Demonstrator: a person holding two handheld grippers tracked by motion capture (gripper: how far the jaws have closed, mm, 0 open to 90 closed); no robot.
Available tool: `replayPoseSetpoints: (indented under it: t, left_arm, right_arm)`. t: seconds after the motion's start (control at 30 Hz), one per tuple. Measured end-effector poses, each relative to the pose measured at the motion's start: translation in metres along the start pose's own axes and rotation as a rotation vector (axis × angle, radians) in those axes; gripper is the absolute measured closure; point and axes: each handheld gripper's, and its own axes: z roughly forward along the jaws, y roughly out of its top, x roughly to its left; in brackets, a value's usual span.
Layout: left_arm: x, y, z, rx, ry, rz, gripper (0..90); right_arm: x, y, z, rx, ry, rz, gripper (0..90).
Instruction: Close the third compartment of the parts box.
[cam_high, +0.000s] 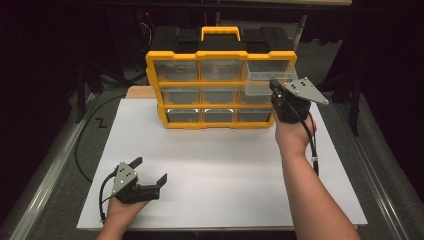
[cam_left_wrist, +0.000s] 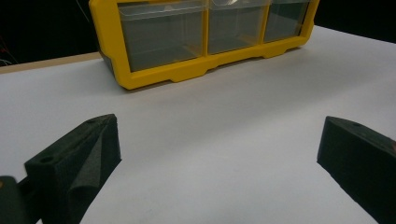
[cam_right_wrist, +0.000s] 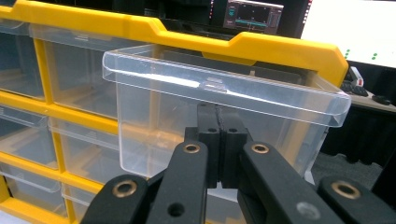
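Note:
A yellow organiser (cam_high: 197, 55) with a black back and several clear drawers stands upright at the far side of the white board (cam_high: 220, 165). Its top right drawer (cam_high: 260, 82) sticks forward out of its slot. My right gripper (cam_high: 274, 88) is at that drawer's front. In the right gripper view the jaws are pressed together just under the front lip of the drawer (cam_right_wrist: 280, 100), with the right gripper (cam_right_wrist: 218, 116) shut on its small pull tab. My left gripper (cam_high: 150, 170) rests near the board's front left corner, open and holding nothing. The left gripper (cam_left_wrist: 219, 140) faces the organiser's bottom row (cam_left_wrist: 163, 77).
Black cables (cam_high: 85, 145) lie left of the board beside a metal rail (cam_high: 45, 185). Dark floor surrounds the table. A monitor (cam_right_wrist: 254, 16) stands behind the organiser. Bare board stretches between the two hands.

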Motion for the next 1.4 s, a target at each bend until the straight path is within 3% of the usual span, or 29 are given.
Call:
replayPoseSetpoints:
  t: [0.67,1.4]
  left_arm:
    - [0.001,0.000,0.001,0.005,-0.005,0.000,0.3]
    - [0.002,0.000,0.000,-0.001,-0.005,-0.011,0.3]
  right_arm:
    - [-0.002,0.009,0.030,0.032,-0.037,-0.010,90.0]
    - [-0.005,0.005,0.058,0.067,-0.082,-0.044,90.0]
